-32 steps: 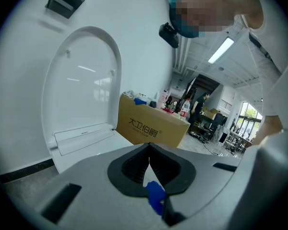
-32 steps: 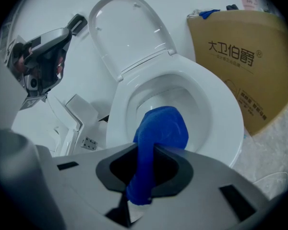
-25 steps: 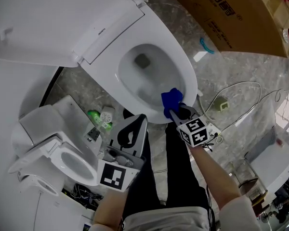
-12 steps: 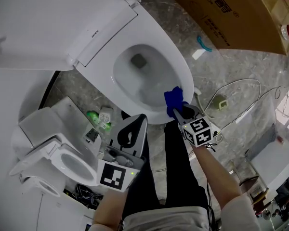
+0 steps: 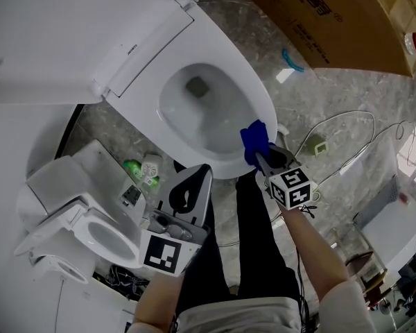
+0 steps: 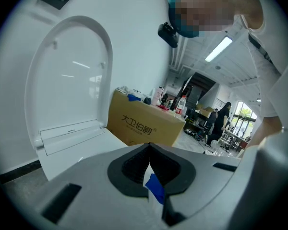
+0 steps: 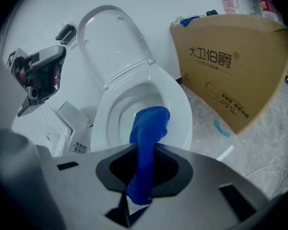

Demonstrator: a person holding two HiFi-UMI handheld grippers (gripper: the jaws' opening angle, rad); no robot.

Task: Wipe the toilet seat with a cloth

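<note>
The white toilet seat [image 5: 260, 103] rings the bowl, and its lid [image 5: 62, 33] stands open at the upper left. My right gripper [image 5: 261, 157] is shut on a blue cloth [image 5: 254, 141], which rests on the seat's front right rim. In the right gripper view the blue cloth [image 7: 147, 133] sticks out between the jaws of the right gripper [image 7: 145, 150] toward the toilet seat [image 7: 182, 110]. My left gripper [image 5: 206, 168] is shut and empty, held low near the front of the bowl. The left gripper [image 6: 149, 150] points up at the open lid [image 6: 72, 80].
A large cardboard box [image 5: 333, 19] stands behind the toilet on the right. A second white toilet unit [image 5: 90, 234] and a green item [image 5: 134, 167] lie on the floor at left. A cable with a plug [image 5: 317, 148] runs across the marble floor at right. My dark-trousered legs [image 5: 256, 255] are below.
My right gripper has slid the blue cloth a little to the right along the seat's front rim. The left gripper has stayed where it was.
</note>
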